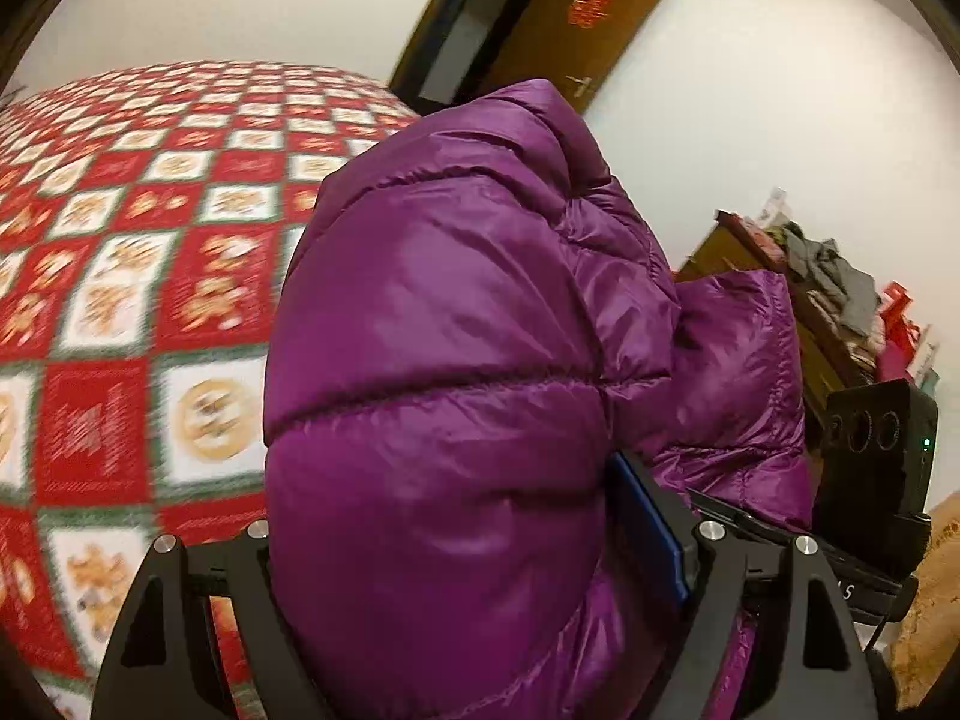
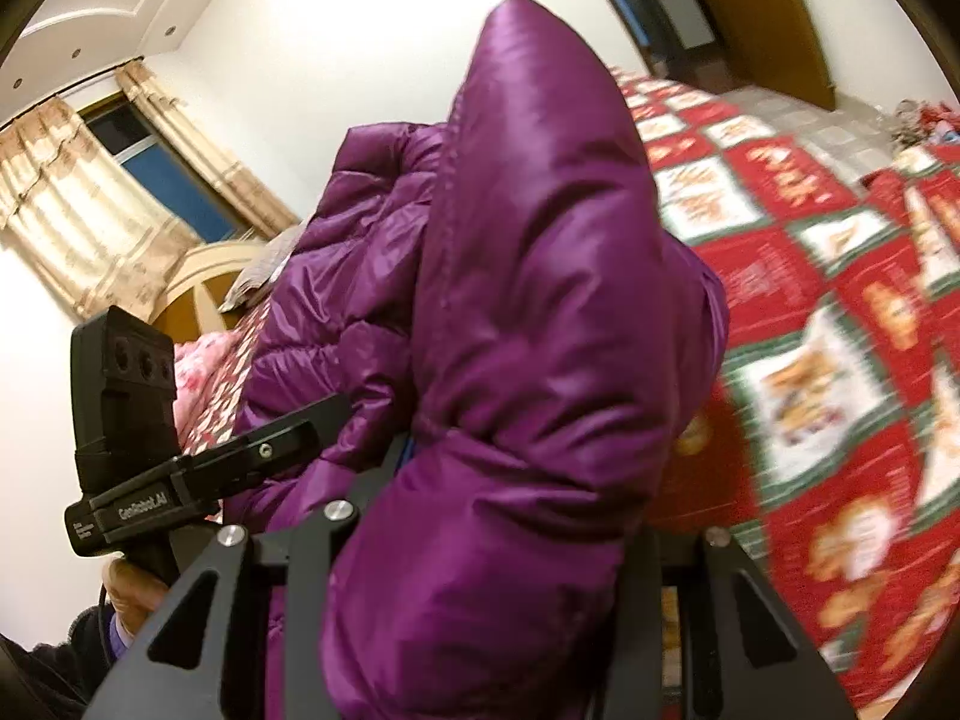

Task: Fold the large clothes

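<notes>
Item 1: purple puffer jacket (image 1: 456, 360). Shiny quilted shell, thick padded channels, bunched into a tall mound. Held up off the bed (image 1: 120, 276), between both grippers; bulk fills centre of both wrist views. A second portion, poss. a sleeve, is seen at right in the left wrist view, hanging lower. Collar, hem, zip: not identifiable.

Item 2: left gripper (image 1: 474, 546). Jaws set wide, a fat padded roll of jacket packed between them; blue pad visible pressed to the fabric on the right side. Judged closed on the jacket.

Item 3: right gripper (image 2: 522, 516). Jaws narrower, a thick fold clamped between them, fabric bulging over the fingers. Left gripper unit also seen at near left in this view, w/ a hand below it.

Item 4: bed. Red/white/green checked cover w/ orange motifs, under and beyond the jacket. Background blurred.

Item 5: room, misc. Brown door (image 1: 540, 30) far; curtained window (image 2: 120, 180) far left in right wrist view; cluttered shelf (image 1: 840, 300) at right.

Handling notes (judged): light for its bulk, very soft, springy; padding will be expected to re-puff after pressing. Shell looks slick, so slip is likely in a shallow pinch. Best taken at seams, hem or shoulder edges, several layers deep, not on a puffed panel centre. Not fragile.
</notes>
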Demonstrator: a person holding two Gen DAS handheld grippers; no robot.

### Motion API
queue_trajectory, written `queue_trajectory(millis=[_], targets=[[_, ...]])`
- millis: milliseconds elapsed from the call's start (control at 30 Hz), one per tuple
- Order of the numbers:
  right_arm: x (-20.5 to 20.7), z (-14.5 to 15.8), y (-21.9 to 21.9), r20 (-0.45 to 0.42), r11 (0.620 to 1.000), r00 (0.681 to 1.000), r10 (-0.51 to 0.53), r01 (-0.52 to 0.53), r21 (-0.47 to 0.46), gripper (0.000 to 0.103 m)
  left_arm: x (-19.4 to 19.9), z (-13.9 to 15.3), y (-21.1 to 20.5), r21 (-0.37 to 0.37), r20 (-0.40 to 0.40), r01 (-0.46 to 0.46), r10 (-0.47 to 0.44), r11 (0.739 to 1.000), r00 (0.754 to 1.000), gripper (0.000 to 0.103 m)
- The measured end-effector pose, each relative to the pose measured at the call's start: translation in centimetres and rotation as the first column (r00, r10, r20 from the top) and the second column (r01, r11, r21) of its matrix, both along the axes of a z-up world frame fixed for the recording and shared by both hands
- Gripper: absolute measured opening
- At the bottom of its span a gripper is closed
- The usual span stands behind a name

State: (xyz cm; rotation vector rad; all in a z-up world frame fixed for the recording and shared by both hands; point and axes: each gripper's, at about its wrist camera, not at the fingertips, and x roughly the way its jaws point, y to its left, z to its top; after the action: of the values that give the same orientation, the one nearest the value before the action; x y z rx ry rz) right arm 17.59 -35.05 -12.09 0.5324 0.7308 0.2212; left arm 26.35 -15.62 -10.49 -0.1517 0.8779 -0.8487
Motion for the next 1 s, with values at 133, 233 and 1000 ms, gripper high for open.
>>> queue_trajectory(millis=[133, 233, 1000], targets=[[-0.4, 1.5, -2.8, 0.013, 0.997, 0.998, -0.061, 0.062, -0.044, 0.043, 0.5, 0.6, -3.8, -0.029, -0.001, 0.044, -0.044, 0.999, 0.999, 0.084], [0.1, 2.2, -4.8, 0.016, 0.992, 0.995, -0.094, 0.095, -0.085, 0.043, 1.0, 0.6, -6.8, -0.036, -0.008, 0.051, -0.051, 0.998, 0.999, 0.084], [8.0, -2.9, -9.9, -0.098, 0.976, 0.977, -0.19, 0.176, -0.131, 0.06, 5.3, -4.8, -17.4, 0.229, 0.056, -0.123, 0.113, 0.966, 0.992, 0.102]])
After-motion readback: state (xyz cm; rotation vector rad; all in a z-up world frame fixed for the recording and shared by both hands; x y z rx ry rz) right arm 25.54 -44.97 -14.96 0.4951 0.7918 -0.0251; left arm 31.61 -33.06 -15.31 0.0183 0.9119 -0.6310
